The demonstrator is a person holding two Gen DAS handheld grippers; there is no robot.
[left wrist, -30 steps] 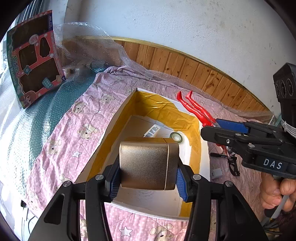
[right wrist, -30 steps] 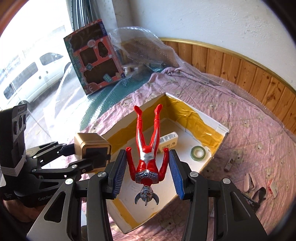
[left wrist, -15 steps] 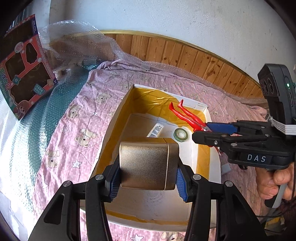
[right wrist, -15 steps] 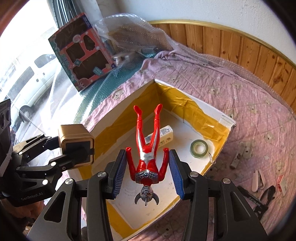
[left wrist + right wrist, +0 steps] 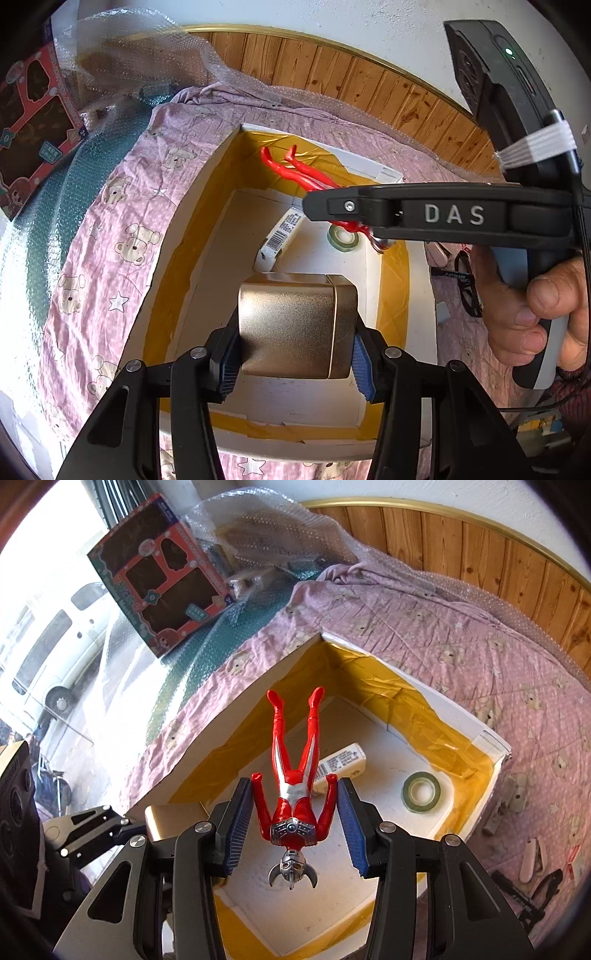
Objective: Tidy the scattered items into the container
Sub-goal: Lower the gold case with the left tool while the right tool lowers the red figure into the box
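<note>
I held both loads over the open box (image 5: 491, 738) so they would drop inside: my left gripper (image 5: 295, 354) was clamped on the gold case (image 5: 295, 328), my right gripper (image 5: 295, 827) pinched the red figure (image 5: 295, 775) by its arms, legs forward.

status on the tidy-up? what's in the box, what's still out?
Done: green tape roll and white labelled tube lie in the white yellow-taped box. In hand: left hand-held gripper holds the gold metal box, right hand-held gripper the red and silver figure, both over the box. Left: small items on the pink blanket.
</note>
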